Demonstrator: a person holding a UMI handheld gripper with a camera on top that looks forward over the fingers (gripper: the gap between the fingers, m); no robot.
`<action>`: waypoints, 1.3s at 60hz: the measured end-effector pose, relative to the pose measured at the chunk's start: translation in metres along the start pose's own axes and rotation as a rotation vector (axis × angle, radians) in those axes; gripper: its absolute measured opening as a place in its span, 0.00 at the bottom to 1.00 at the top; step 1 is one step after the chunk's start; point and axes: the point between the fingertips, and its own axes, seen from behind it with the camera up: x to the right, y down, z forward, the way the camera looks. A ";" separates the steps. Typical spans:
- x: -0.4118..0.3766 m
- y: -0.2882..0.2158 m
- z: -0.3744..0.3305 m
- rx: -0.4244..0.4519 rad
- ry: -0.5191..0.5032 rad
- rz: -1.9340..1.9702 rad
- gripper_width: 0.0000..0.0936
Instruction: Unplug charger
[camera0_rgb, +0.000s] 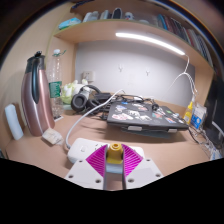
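Note:
My gripper (114, 153) is low over the wooden desk, and its magenta pads (97, 160) close in on a small yellow charger plug (115, 151) held between the fingertips. A white flat block (78, 147), likely a power strip, lies just under and behind the fingers. A white cable (75, 125) runs from a small white adapter (51, 137) on the desk up toward the laptop (145, 116). Where the yellow plug's lower end sits is hidden by the fingers.
A pink metal bottle (38, 95) and a green-labelled bottle (56, 85) stand ahead to the left, with headphones (83, 97) behind. The dark stickered laptop lies ahead to the right, small bottles (191, 113) beyond it. A lit shelf (150, 42) hangs above.

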 end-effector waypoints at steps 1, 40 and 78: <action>-0.002 0.000 0.000 -0.003 -0.002 0.003 0.25; 0.116 -0.121 -0.109 0.213 0.057 0.053 0.17; 0.132 0.057 0.014 -0.382 -0.029 0.095 0.33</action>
